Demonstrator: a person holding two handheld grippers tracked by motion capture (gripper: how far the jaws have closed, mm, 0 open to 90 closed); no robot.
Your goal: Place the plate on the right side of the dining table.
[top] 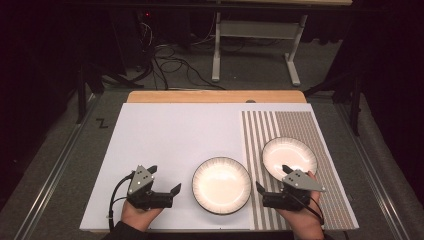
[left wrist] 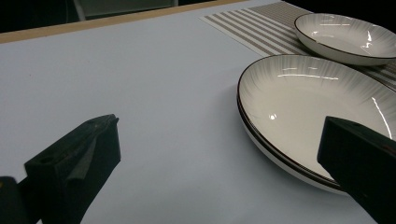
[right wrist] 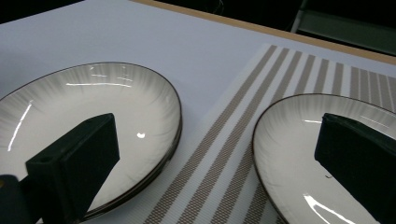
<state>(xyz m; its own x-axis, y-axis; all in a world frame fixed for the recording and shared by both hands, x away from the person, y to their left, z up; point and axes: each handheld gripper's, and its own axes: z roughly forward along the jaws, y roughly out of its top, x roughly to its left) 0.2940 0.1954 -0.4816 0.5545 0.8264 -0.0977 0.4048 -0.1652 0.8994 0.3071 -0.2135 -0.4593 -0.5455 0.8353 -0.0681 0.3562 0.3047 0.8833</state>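
Note:
A white plate with a dark rim (top: 221, 185) lies on the white board near the front; in the left gripper view its edge (left wrist: 317, 107) looks doubled, like two stacked plates. A second, similar plate (top: 289, 156) rests on the striped placemat (top: 300, 125) to the right. My left gripper (top: 165, 179) stands open just left of the stack, nothing between its jaws. My right gripper (top: 271, 177) is open between the two plates, also empty. Its view has the stack (right wrist: 88, 102) on the left and the placemat plate (right wrist: 299, 154) on the right.
The white board (top: 170, 135) covers most of the wooden table (top: 215, 96), with broad bare room at the left and back. Beyond the table stand a white desk frame (top: 255, 30) and floor cables (top: 175, 65).

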